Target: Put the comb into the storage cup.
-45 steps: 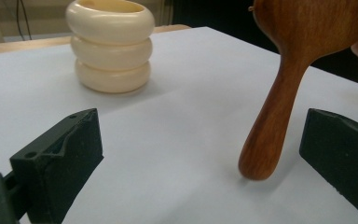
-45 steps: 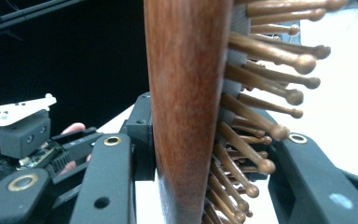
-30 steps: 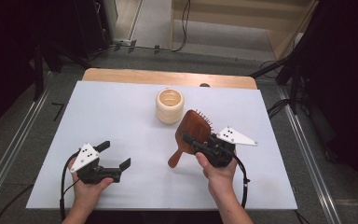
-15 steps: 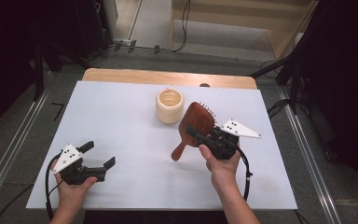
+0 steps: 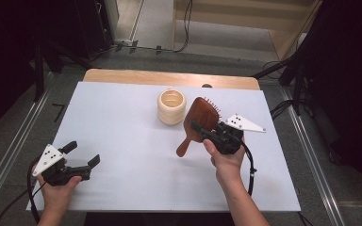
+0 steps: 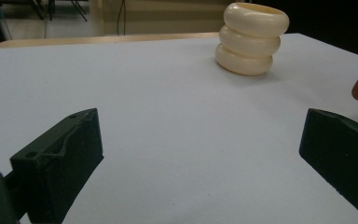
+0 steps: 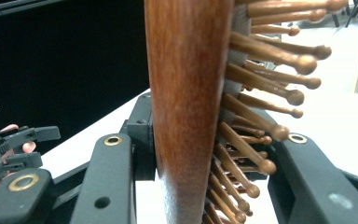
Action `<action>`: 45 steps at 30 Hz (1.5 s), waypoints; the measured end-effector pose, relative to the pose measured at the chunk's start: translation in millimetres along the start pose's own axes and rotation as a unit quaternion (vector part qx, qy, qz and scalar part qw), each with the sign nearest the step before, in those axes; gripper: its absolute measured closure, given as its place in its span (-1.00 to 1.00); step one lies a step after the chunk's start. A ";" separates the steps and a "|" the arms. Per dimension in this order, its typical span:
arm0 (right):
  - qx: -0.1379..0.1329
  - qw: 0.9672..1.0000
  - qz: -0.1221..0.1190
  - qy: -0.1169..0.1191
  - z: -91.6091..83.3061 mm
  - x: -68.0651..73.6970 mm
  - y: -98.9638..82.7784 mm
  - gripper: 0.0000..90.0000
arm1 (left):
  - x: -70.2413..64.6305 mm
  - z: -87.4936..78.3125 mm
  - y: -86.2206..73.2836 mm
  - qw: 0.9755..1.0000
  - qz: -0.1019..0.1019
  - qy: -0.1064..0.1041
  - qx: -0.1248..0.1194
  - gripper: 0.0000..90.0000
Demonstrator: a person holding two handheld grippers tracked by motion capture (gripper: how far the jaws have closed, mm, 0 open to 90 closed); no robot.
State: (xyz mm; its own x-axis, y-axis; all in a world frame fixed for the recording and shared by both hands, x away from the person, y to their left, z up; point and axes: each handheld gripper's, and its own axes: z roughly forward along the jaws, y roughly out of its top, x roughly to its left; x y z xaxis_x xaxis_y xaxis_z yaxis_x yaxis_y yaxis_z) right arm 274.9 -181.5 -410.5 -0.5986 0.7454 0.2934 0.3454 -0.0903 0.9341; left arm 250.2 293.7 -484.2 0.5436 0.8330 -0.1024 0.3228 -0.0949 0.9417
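Two grippers are held over a white table (image 5: pixel 136 141), one in each hand. At the near left corner, the left gripper (image 5: pixel 84 155) is held low in the left hand (image 5: pixel 59 188), its jaws spread wide with nothing between them; in the left gripper view only bare table surface is seen between the jaws. Farther in, near the middle of the table toward its far edge, a cream ribbed cup (image 5: pixel 172 107) is seen standing upright. Just to the right of the cup, a wooden hairbrush (image 5: pixel 199 121) is pinched by the right gripper (image 5: pixel 202 132), which is held in the right hand (image 5: pixel 226 157). The brush's long axis is seen running diagonally: the paddle head points up and away toward the far right, and the handle slants down toward the near left, its tip close to the table. In the right gripper view the brush is seen edge-on between the closed jaws, with the wooden pins (image 7: pixel 265 84) pointing to that view's right.
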 end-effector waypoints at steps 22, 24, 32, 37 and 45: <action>-0.009 1.000 -0.004 -0.006 12.8 -11.8 20.7 0.21 | -1.2 -0.9 -5.3 1.000 0.000 -0.018 -0.011 -1.00; -0.011 1.000 -0.004 -0.005 13.5 -12.7 22.6 0.21 | -0.7 -0.2 -5.3 1.000 -0.002 -0.022 -0.009 -1.00; -0.014 1.000 -0.004 -0.007 15.0 -18.9 26.1 0.21 | -0.4 -0.2 -5.5 1.000 -0.004 -0.024 -0.010 -1.00; -0.017 1.000 -0.002 -0.005 16.8 -21.0 30.1 0.21 | 0.1 -0.5 -5.8 1.000 -0.007 -0.025 -0.013 -1.00; -0.022 1.000 -0.006 -0.005 20.9 -19.9 41.4 0.21 | 0.7 -0.9 -6.0 1.000 -0.009 -0.025 -0.013 -1.00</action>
State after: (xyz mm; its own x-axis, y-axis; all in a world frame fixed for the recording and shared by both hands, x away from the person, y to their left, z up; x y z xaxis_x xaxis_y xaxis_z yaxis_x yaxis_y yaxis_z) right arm 316.2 -186.3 -381.9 -0.5946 0.7538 0.2796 0.3051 -0.1102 0.9459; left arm 247.9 295.4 -489.6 0.5771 0.8055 -0.1346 0.3124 -0.0654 0.9477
